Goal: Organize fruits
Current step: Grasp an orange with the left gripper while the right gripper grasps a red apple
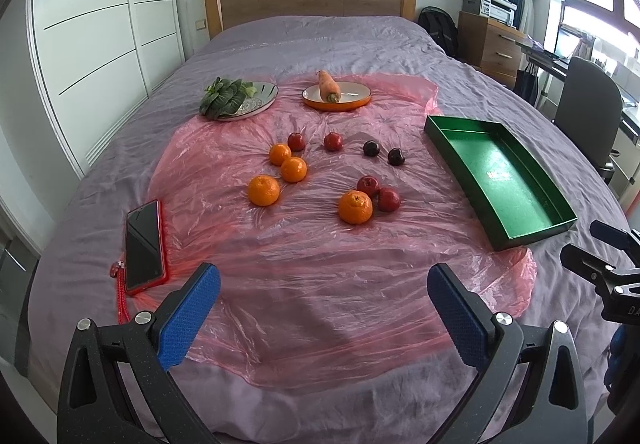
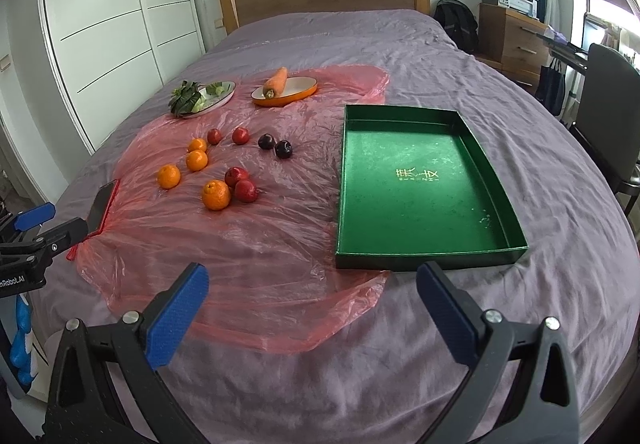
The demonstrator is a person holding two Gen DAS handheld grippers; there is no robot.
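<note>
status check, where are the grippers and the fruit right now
Left gripper open, empty, hovering short of the fruit. Right gripper open, empty, near green box. Box empty; oranges and red fruit loose on pink plastic sheet. Path clear.

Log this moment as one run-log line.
left gripper: open, empty | right gripper: open, empty | green tray: empty | oranges, red fruits: loose on pink sheet | stage: no pick yet
</note>
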